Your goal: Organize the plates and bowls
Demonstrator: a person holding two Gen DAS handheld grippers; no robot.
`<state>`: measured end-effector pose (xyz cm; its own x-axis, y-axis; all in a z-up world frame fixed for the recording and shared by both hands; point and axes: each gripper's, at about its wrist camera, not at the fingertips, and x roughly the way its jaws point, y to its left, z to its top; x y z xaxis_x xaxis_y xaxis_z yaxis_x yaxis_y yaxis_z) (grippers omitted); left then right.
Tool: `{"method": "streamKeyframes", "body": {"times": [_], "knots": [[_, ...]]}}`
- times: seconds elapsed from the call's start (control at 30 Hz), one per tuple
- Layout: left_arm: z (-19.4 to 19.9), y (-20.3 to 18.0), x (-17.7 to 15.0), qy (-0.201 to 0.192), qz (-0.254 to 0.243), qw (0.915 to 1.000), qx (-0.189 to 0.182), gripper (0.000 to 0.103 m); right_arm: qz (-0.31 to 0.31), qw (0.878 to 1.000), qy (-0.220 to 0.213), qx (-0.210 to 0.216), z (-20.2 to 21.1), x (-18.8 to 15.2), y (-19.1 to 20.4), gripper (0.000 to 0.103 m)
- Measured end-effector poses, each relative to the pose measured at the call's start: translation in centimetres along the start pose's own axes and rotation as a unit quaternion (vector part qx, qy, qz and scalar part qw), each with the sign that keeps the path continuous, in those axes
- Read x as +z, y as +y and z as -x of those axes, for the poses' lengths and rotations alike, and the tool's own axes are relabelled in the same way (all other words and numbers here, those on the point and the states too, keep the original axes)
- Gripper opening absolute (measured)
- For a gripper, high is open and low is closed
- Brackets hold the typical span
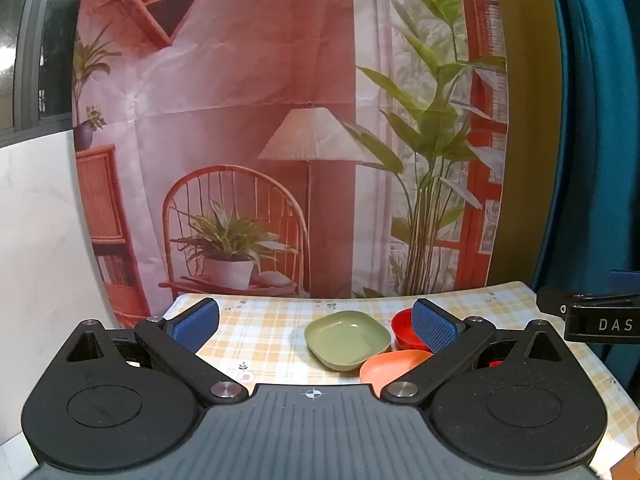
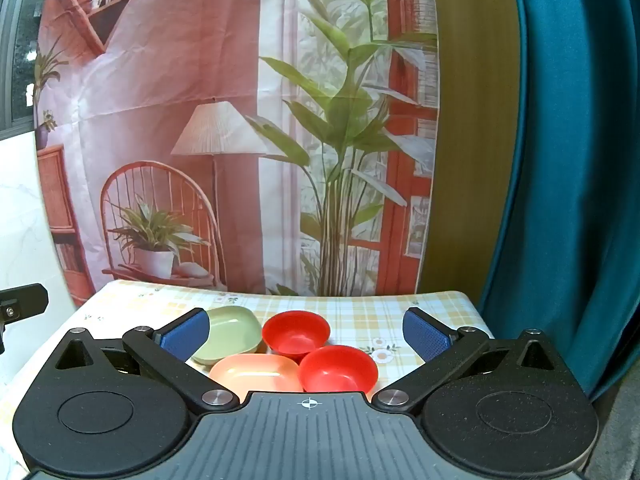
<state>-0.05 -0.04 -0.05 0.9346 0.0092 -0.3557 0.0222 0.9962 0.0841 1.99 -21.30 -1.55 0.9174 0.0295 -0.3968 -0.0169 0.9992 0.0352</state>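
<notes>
A green square plate point(image 1: 347, 338) point(image 2: 230, 332) lies on the checked tablecloth. A salmon-pink plate point(image 1: 394, 366) point(image 2: 256, 374) lies in front of it. Two red bowls stand to the right: the far one point(image 2: 296, 334) point(image 1: 404, 330) and the near one point(image 2: 338, 368). My left gripper point(image 1: 314, 324) is open and empty, held above the table's near side, with the plates between and beyond its fingers. My right gripper point(image 2: 306, 334) is open and empty, with the dishes between its fingers.
The table point(image 2: 400, 312) is covered with a yellow checked cloth and stands against a printed backdrop point(image 1: 248, 120). A teal curtain point(image 2: 560, 160) hangs at the right. The right gripper's body point(image 1: 596, 316) shows at the left view's right edge.
</notes>
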Motion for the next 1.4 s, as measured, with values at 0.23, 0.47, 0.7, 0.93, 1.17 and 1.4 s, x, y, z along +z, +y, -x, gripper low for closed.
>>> {"method": "streamKeyframes", "body": {"times": [0.23, 0.47, 0.7, 0.93, 1.17, 1.4], "knots": [[0.47, -0.5, -0.1, 0.001, 0.001, 1.0, 0.0, 0.103, 0.001, 1.0, -0.001, 0.0, 0.02, 0.06, -0.01, 0.103], [0.28, 0.25, 0.45, 0.007, 0.01, 0.9999, -0.004, 0.103, 0.001, 1.0, -0.002, 0.001, 0.12, 0.15, -0.01, 0.103], [0.22, -0.19, 0.16, 0.006, 0.01, 0.9999, -0.002, 0.103, 0.002, 1.0, -0.004, 0.001, 0.23, 0.23, -0.02, 0.103], [0.19, -0.18, 0.32, 0.007, 0.012, 0.9999, -0.002, 0.103, 0.002, 1.0, -0.005, 0.0, 0.3, 0.3, -0.02, 0.103], [0.04, -0.1, 0.22, 0.006, 0.013, 0.9999, -0.003, 0.103, 0.002, 1.0, -0.005, 0.0, 0.32, 0.26, 0.01, 0.103], [0.07, -0.06, 0.22, 0.006, 0.013, 0.9999, -0.004, 0.103, 0.003, 1.0, -0.006, 0.0, 0.35, 0.27, 0.02, 0.103]]}}
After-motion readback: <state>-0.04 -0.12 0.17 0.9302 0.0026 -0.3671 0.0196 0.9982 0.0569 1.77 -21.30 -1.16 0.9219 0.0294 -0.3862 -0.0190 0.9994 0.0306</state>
